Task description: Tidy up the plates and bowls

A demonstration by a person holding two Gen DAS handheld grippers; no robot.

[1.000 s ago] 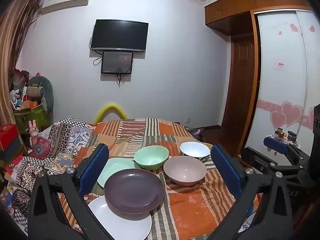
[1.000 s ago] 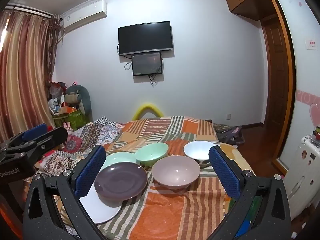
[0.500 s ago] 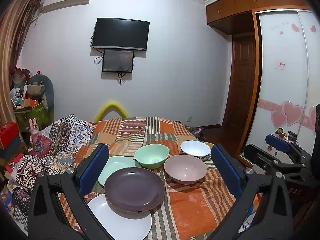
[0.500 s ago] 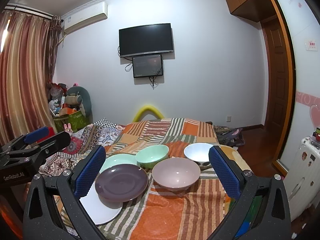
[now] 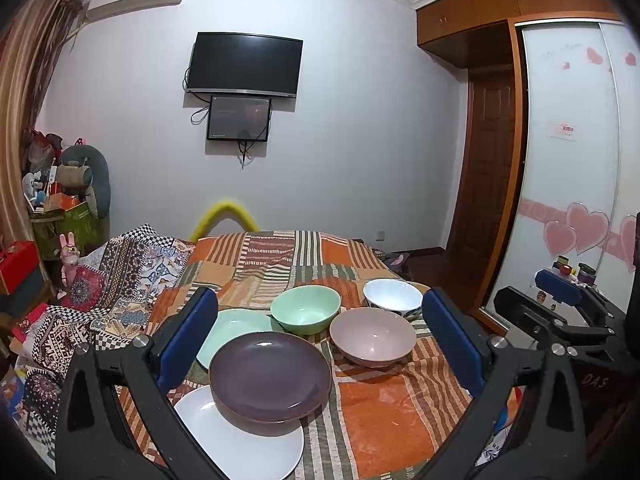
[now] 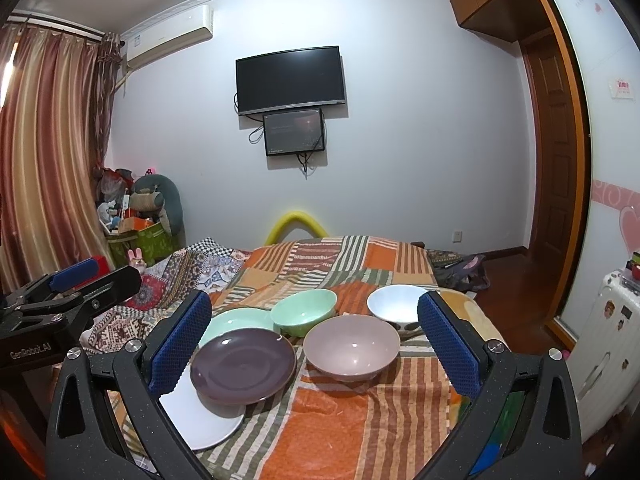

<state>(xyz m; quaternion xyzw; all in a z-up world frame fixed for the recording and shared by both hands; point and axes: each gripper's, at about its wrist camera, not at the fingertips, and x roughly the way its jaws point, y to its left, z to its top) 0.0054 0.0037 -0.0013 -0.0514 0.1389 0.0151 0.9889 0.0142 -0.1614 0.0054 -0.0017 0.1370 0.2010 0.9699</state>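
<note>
On the striped orange bedspread (image 5: pixel 380 420) a purple plate (image 5: pixel 270 376) rests partly on a white plate (image 5: pixel 244 444), with a mint plate (image 5: pixel 236 322) behind. A mint bowl (image 5: pixel 306 308), a pink bowl (image 5: pixel 372 338) and a white bowl (image 5: pixel 392 296) stand to the right. My left gripper (image 5: pixel 320 344) is open and empty, held above and short of the dishes. My right gripper (image 6: pixel 314 346) is open and empty too, likewise short of the purple plate (image 6: pixel 242 366) and pink bowl (image 6: pixel 352 346). Each gripper shows at the edge of the other's view.
A patterned quilt (image 5: pixel 100 300) lies bunched at the bed's left. Boxes and toys (image 5: pixel 60 208) pile up by the left wall. A wardrobe with heart stickers (image 5: pixel 572 200) and a white suitcase (image 6: pixel 608 352) stand to the right. A TV (image 5: pixel 244 64) hangs on the far wall.
Both views have shifted slightly, the scene sitting a little lower in frame. The dishes have not moved and both grippers stay open.
</note>
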